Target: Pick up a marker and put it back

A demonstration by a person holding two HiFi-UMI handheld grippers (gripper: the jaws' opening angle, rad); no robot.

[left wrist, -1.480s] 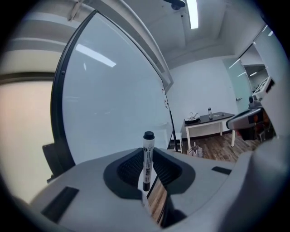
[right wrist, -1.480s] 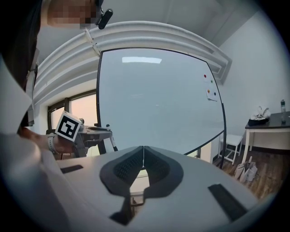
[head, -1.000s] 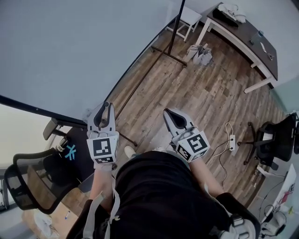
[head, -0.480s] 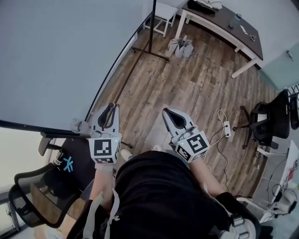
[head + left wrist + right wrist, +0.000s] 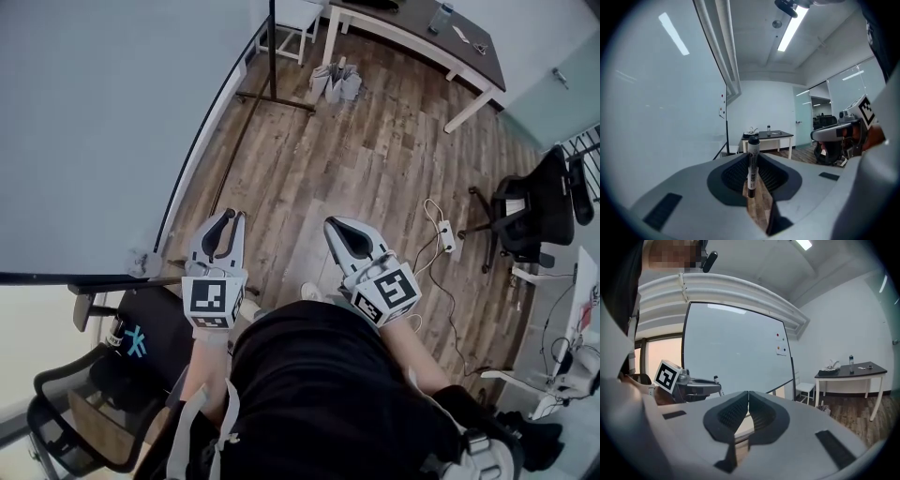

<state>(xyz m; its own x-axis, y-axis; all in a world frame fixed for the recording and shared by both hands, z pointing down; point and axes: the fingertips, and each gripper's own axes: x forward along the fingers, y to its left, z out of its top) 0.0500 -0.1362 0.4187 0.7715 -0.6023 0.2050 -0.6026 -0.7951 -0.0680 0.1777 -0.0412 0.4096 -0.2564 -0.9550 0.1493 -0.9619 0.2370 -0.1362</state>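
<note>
A marker [image 5: 752,166] with a white barrel and a black cap stands upright between the pads of my left gripper [image 5: 753,174], which is shut on it. In the head view the left gripper [image 5: 229,223] is held out in front of the person's body, close to the lower edge of the whiteboard [image 5: 94,122]. My right gripper [image 5: 337,231] is level with it to the right. Its jaws meet with nothing between them [image 5: 748,398]. The right gripper view shows the left gripper [image 5: 696,383] side-on, with the marker's tip poking up.
A dark-topped table [image 5: 422,33] with a bottle stands at the far wall, a white stool [image 5: 295,19] next to it. Black office chairs sit at the right [image 5: 525,206] and lower left [image 5: 84,412]. A power strip [image 5: 442,230] and cable lie on the wood floor.
The head view has swung, so the floor and the table have slid up and left. Both grippers keep nearly the same pose, and the left one still grips the marker.
</note>
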